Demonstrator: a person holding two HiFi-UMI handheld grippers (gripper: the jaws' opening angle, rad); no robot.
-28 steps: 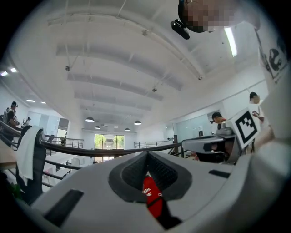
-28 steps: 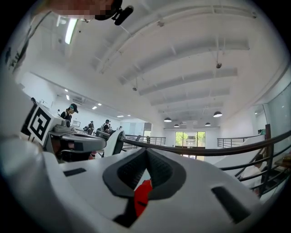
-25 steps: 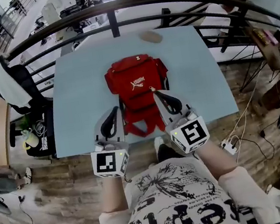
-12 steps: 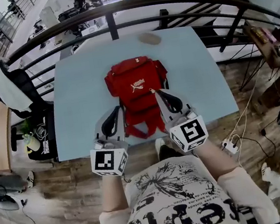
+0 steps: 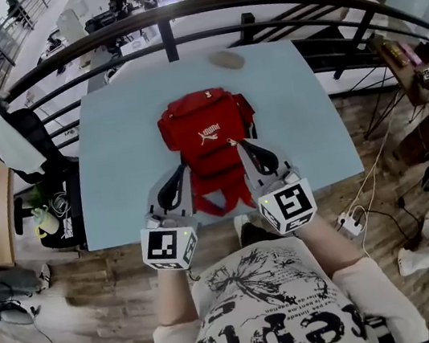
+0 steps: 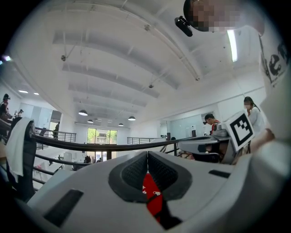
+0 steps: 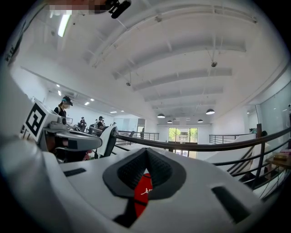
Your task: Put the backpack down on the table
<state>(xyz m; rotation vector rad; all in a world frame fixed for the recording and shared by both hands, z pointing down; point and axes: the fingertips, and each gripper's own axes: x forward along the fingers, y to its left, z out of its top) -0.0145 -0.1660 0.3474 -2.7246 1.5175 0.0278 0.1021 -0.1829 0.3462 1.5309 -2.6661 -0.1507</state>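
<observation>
A red backpack [image 5: 205, 127] lies flat on the light blue table [image 5: 123, 157], its straps trailing toward the near edge. My left gripper [image 5: 184, 168] is shut, its tips at the pack's lower left side by a strap. My right gripper [image 5: 238, 144] is shut too, tips resting on the pack's lower right by a zipper pull. In the left gripper view the pads of my left gripper [image 6: 147, 154] meet, with the red backpack [image 6: 152, 198] showing behind them. The right gripper view shows the same: my right gripper [image 7: 146, 151] closed, the red backpack [image 7: 142, 193] behind. Whether either pinches fabric is hidden.
A small brownish object [image 5: 226, 59] sits near the table's far edge. A black railing [image 5: 165, 20] curves behind the table. A chair draped in white cloth [image 5: 9, 136] stands at the left, and a power strip [image 5: 347, 223] lies on the wooden floor at the right.
The left gripper has edged slightly lower beside the pack. The backpack and the right gripper keep their places; both grippers stay shut.
</observation>
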